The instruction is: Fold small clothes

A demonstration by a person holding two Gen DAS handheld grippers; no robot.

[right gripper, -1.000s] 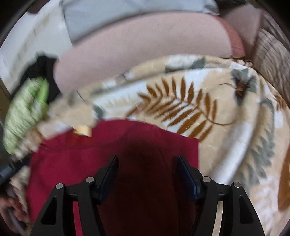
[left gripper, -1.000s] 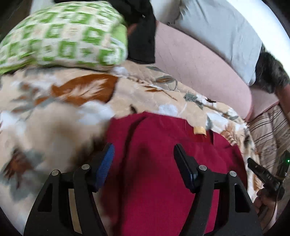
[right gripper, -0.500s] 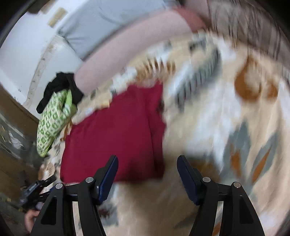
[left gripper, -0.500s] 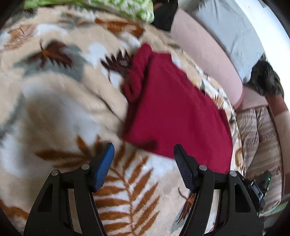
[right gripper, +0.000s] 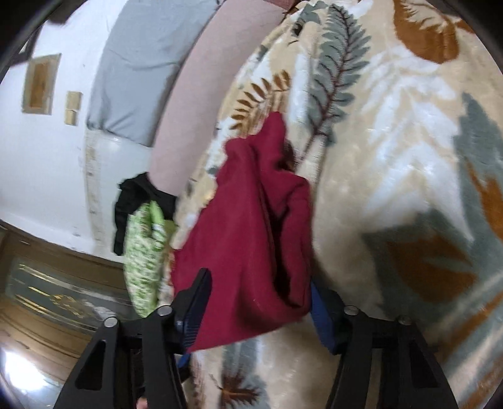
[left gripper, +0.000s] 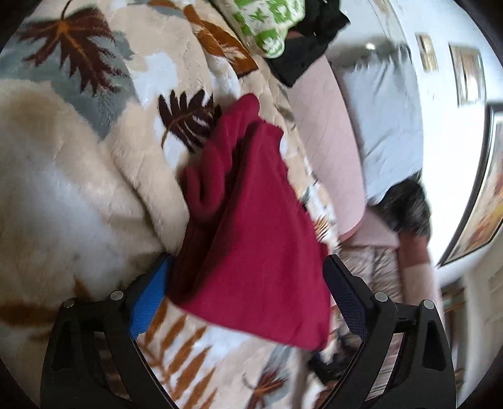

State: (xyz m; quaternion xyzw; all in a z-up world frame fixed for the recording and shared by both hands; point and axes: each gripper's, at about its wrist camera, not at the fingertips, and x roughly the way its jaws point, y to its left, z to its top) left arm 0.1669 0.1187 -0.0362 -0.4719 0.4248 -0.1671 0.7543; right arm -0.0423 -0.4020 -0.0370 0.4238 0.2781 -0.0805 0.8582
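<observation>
Your left gripper (left gripper: pixel 245 283) has just been opening and stands wide, the near corner of the red garment (left gripper: pixel 251 226) between its fingers, pads not pressing it. Your right gripper (right gripper: pixel 257 305) has just been closing, with the garment's (right gripper: pixel 251 239) near edge between its fingers (whether they pinch it, you cannot tell). The garment lies rumpled near the edge of the leaf-patterned blanket (left gripper: pixel 63 176), long axis running away from you toward the green patterned pillow (left gripper: pixel 267 22). No writing is readable.

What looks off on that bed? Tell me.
The red garment lies askew on the leaf-print blanket, one edge bunched into rolls rather than flat. Nothing is spilled or torn.
</observation>
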